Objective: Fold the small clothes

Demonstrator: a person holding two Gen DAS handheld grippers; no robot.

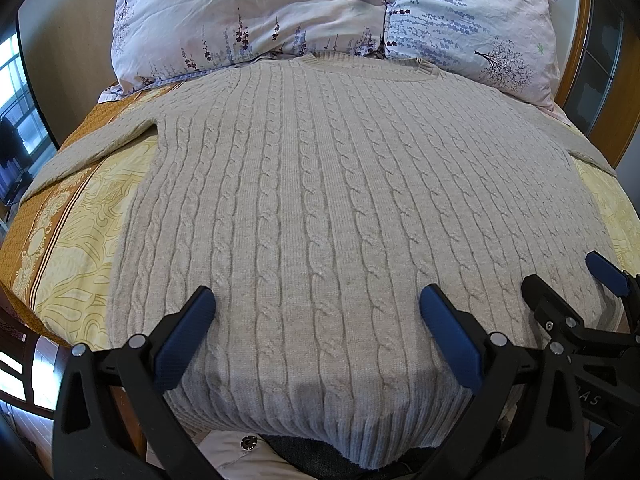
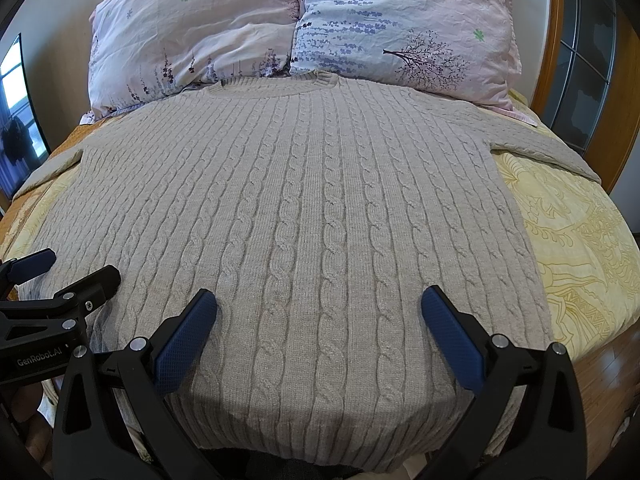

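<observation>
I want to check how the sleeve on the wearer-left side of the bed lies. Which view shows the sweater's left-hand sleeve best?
The left wrist view: the left-hand sleeve runs out whole across the bedspread. The right wrist view shows only a sliver of it at the frame edge.

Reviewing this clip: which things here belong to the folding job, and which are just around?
Part of the job: sweater, left tool, right tool.
Just around: two pillows, yellow bedspread, window.
</observation>
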